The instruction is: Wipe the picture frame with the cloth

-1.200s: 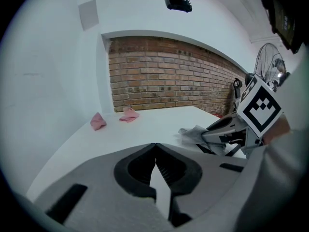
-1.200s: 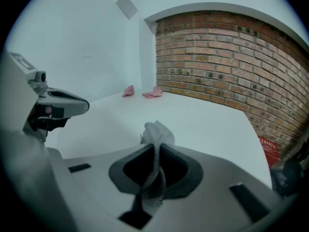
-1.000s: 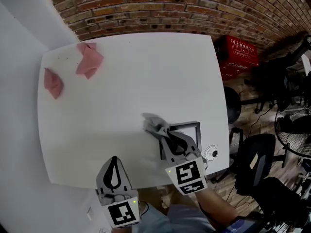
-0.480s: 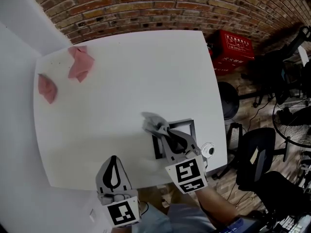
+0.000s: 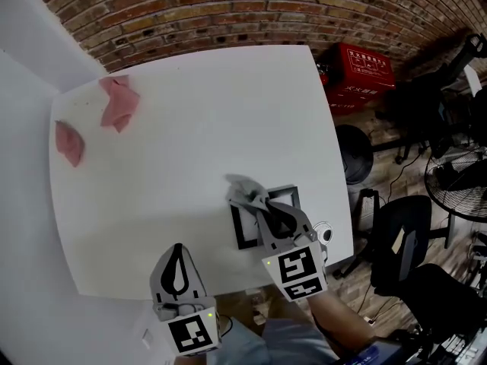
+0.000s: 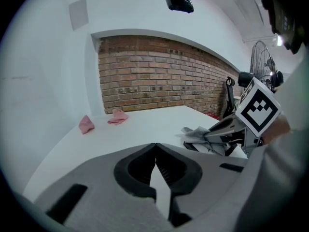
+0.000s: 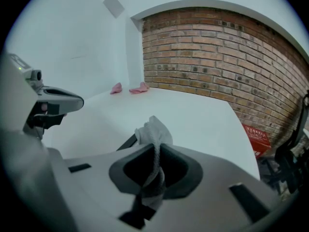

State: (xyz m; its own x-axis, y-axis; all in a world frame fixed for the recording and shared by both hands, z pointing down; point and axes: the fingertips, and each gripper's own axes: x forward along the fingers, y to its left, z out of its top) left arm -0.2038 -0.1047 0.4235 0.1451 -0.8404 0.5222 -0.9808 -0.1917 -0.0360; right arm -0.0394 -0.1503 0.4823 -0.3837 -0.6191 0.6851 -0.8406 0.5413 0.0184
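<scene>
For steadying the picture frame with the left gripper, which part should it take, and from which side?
Probably the left rail of the picture frame, towards its near corner, approached from above on the left. The frame lies flat on the table, so only a thin rail offers a pinch. The right gripper and its grey cloth cover the far and right parts.

Brick wall (image 5: 228, 6) across the far side, red-brown, meeting a plain white wall (image 5: 30, 29) at the left corner. A white table (image 5: 190, 120) with rounded corners fills the middle, pushed up near both walls. Off to the right there's wood-toned floor (image 5: 380, 131), a red crate (image 5: 358, 74) near the brick, a dark round seat (image 5: 350, 158) just beside the table's edge, a black office chair (image 5: 399, 242) and a standing fan (image 5: 456, 192). The light is soft and even.
</scene>
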